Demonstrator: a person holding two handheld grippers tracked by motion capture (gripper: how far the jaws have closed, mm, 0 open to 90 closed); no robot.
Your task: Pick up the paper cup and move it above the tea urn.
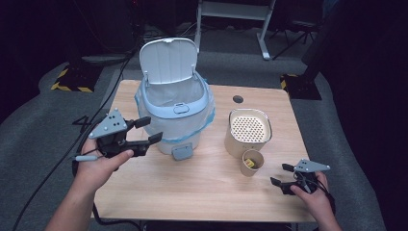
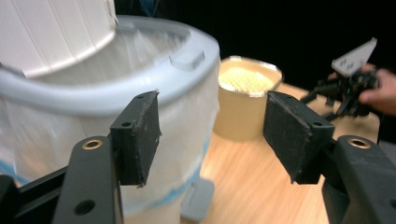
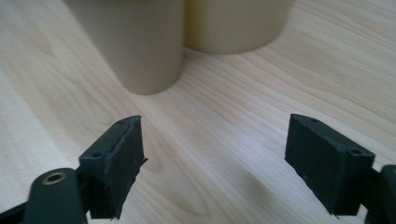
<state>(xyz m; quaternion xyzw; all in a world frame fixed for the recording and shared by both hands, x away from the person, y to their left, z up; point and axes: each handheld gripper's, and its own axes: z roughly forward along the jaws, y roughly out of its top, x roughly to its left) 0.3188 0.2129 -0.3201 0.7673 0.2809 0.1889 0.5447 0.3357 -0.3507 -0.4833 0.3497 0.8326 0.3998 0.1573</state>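
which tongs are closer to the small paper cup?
Right. The right tongs sit open on the table just right of the cup; the left tongs are open beside the bin, across the table.

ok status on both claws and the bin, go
Left claw open, empty, beside the bin. Right claw open, empty, near the small cup. Bin lid up, liner in. Nothing in the way.

Pale blue-grey bin (image 1: 175,113), white liner with blue edge. Tan canister (image 1: 247,132), cream top dotted with holes. Tan paper cup (image 1: 252,162), yellow scrap inside. Light wood-grain table (image 1: 202,187). Black grippers (image 1: 139,134), grey plates.
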